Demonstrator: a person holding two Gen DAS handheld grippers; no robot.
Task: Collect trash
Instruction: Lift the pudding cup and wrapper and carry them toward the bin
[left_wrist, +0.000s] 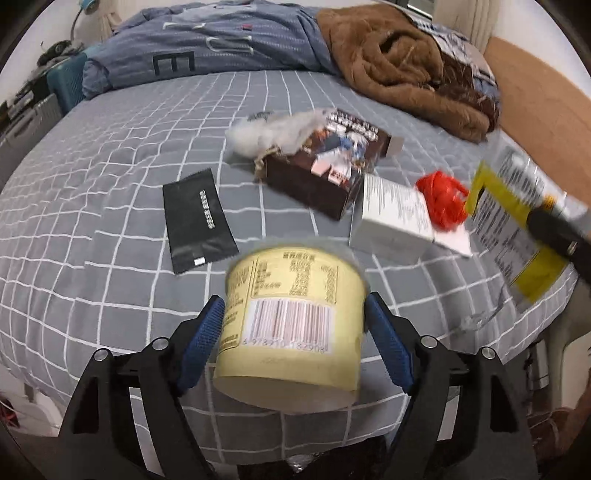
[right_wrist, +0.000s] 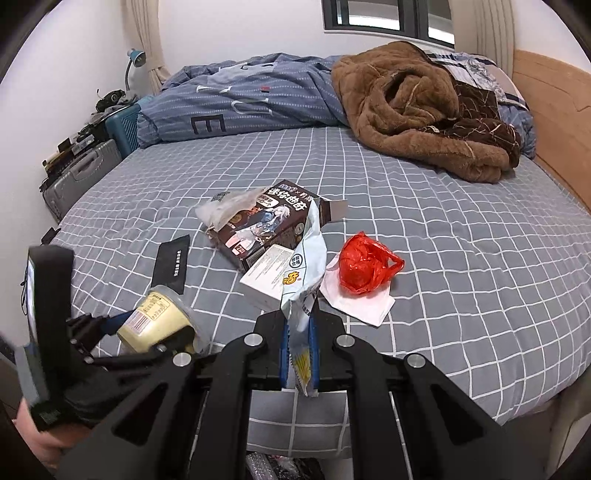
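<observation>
The left gripper has a pale yellow cup between its blue pads, the cup lying on its side near the near edge of the bed; the jaws stand wide, and the pads look to be at the cup's walls or just off them, so I cannot tell for sure that it is clamped. The right gripper is closed on a light blue snack bag, which stands up from between its fingers and hides part of the white box behind it. To do this step well, I would settle the pads on the middle of the cup, across its round wall below the rim, before squeezing: it is thin and likely to dent or roll out sideways if caught near one end. Squeeze only until it stops slipping, then lift straight up clear of the sheet. Keep the right hand steady so the bag does not swing into the cup. Left on the bed, farther in, are a black wrapper, a brown cookie box with a clear bag on it, and a red plastic bag on a white paper to the right.
</observation>
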